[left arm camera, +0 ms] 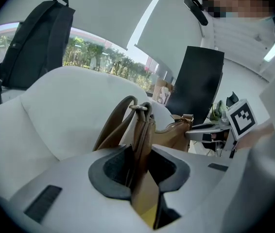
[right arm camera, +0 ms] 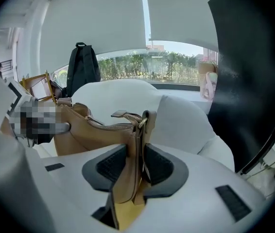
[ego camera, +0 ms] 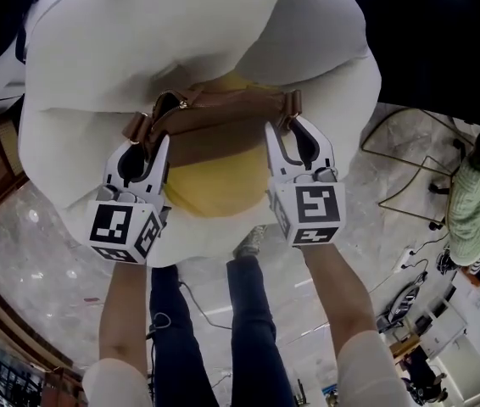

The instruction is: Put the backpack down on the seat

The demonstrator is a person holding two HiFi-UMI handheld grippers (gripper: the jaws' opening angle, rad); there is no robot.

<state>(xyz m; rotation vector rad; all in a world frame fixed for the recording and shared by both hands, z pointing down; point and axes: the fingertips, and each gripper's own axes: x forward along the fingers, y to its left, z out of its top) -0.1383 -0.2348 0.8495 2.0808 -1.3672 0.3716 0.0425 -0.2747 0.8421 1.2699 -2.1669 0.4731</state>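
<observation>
Tan bag [ego camera: 223,134] in left gripper [ego camera: 150,140] and right gripper [ego camera: 290,131]

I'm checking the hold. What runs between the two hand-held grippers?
The tan bag spans that gap, the left hand-held gripper and right hand-held gripper each clamped on one end; the head view shows it.

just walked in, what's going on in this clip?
A person holds a two-jaw gripper in each hand and carries a tan leather bag with a zip top between them. The left gripper is clamped on one end of the bag, the right gripper on the other. The bag hangs over the seat of a white padded armchair. Whether its bottom touches the cushion cannot be seen; neither gripper has let go.
</observation>
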